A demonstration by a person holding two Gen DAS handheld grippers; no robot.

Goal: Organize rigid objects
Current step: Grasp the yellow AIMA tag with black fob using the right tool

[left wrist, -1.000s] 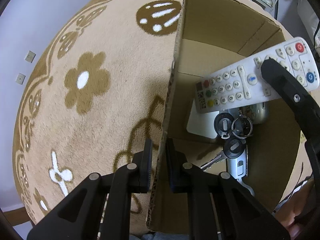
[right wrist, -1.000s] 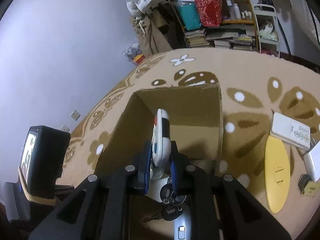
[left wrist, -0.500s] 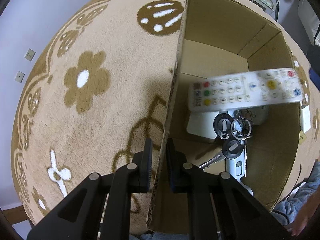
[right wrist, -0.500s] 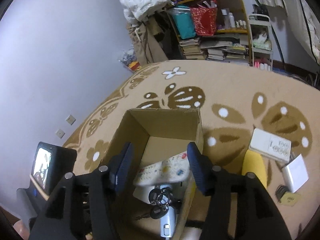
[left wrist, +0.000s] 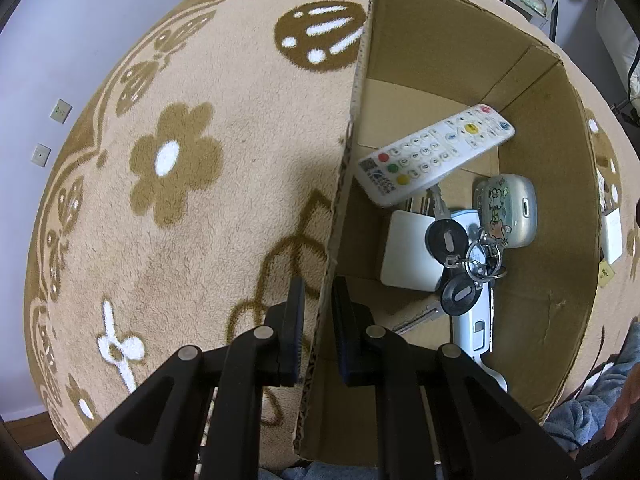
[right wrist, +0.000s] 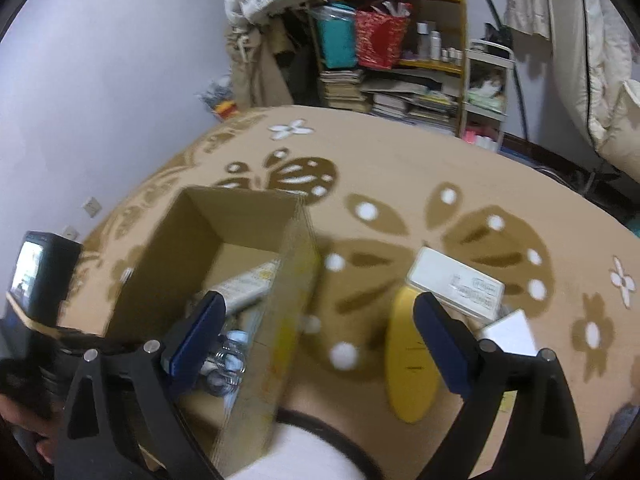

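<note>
My left gripper [left wrist: 318,284] points down and is shut on the near left wall of the open cardboard box [left wrist: 452,40]. Inside the box a white remote [left wrist: 436,156] lies slanted on top of a bunch of black-headed keys [left wrist: 456,264], a flat white case [left wrist: 408,248] and a silver case with a cartoon sticker [left wrist: 506,212]. My right gripper [right wrist: 318,304] hangs above the box's right wall [right wrist: 288,292]. Its jaws are opening wide and its pads press on nothing. The remote [right wrist: 248,280] shows blurred below it in the box.
On the flowered carpet [right wrist: 400,168] right of the box lie a yellow oval object [right wrist: 408,360], a white rectangular device [right wrist: 456,284] and a white card [right wrist: 512,332]. Cluttered shelves [right wrist: 400,40] stand at the back wall. A grey sleeve [left wrist: 592,420] is at the box's near right corner.
The right gripper let go of the white remote, which dropped into the box onto the keys. The right gripper opened wide, rose and drew back to the right. The left gripper kept still.
</note>
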